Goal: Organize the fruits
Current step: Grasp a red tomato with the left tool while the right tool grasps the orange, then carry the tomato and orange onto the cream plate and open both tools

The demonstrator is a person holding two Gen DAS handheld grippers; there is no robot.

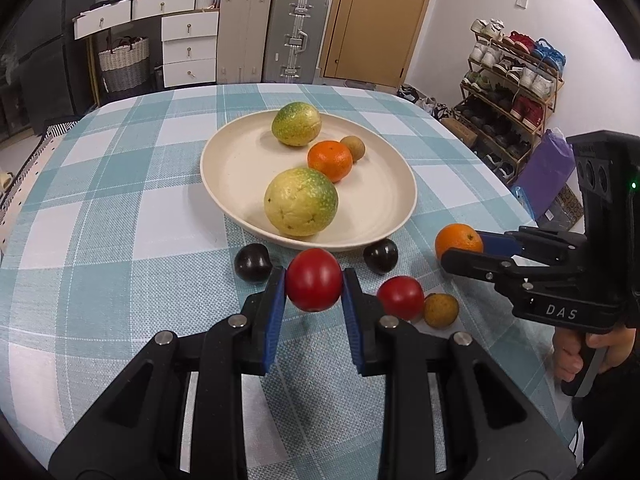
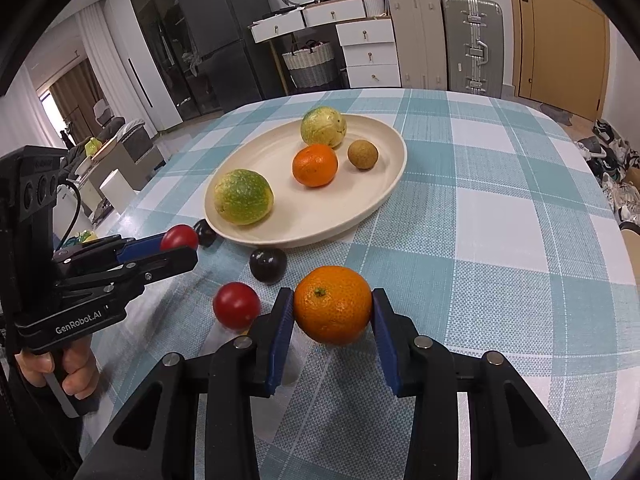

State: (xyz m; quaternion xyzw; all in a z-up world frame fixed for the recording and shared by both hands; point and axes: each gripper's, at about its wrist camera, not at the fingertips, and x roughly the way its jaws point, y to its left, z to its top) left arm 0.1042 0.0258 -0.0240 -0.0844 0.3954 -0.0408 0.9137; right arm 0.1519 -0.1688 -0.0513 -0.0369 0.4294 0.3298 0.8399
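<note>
Left tool clamped on a red tomato – lifted just off the checked surface, near the plate's near rim. Plate holds two green-yellow fruits, an orange and a small brown fruit. Two dark plums, a second tomato and another brown fruit lie loose nearby. Right tool clamped on a loose orange – right of the plate.
</note>
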